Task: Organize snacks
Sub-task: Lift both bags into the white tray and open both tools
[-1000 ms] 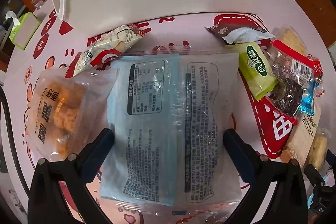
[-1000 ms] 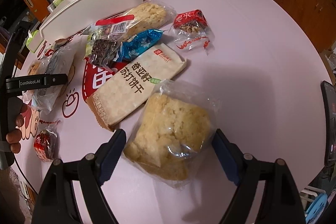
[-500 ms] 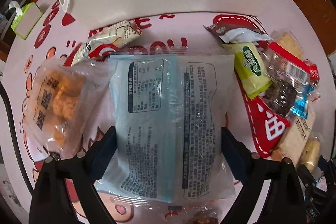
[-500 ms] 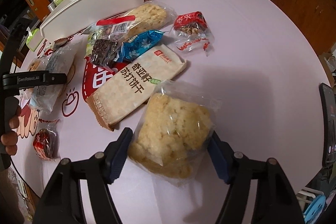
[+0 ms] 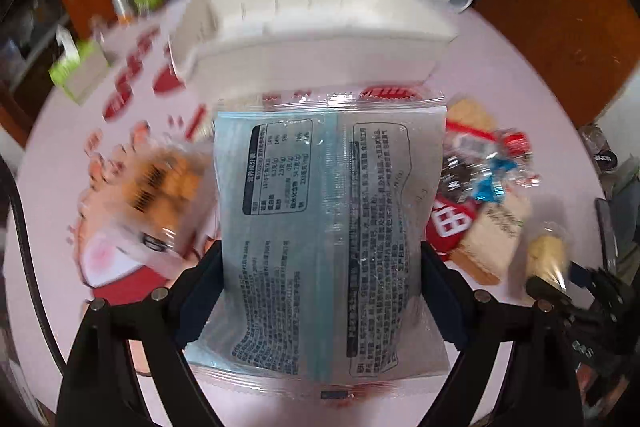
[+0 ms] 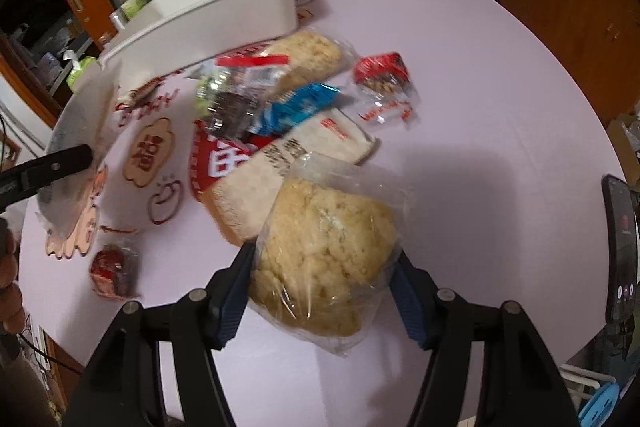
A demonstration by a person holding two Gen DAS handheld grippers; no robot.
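Your left gripper (image 5: 320,267) is clamped on the blue-grey snack packet (image 5: 328,227), printed back facing the lens, its long axis running straight ahead between the fingers and its far seal toward the white bin (image 5: 312,39). The packet appears lifted off the pink table (image 5: 500,95). The bin lies directly ahead of these jaws, its long side across your line of approach, so the coming move likely turns on raising the packet over the near wall. Your right gripper (image 6: 324,291) grips the clear bag of pale crumbly cake (image 6: 324,259) across its width; from here the bin (image 6: 208,23) lies ahead and to the left, well apart, so the left hand is the nearer. Between the right jaws and the bin lie the cracker pack (image 6: 280,175), the blue wrapper (image 6: 300,107), a dark foil bag (image 6: 228,107) and a second cake bag (image 6: 308,59); carry above them. A phone (image 6: 620,247) rests at the table's right edge.
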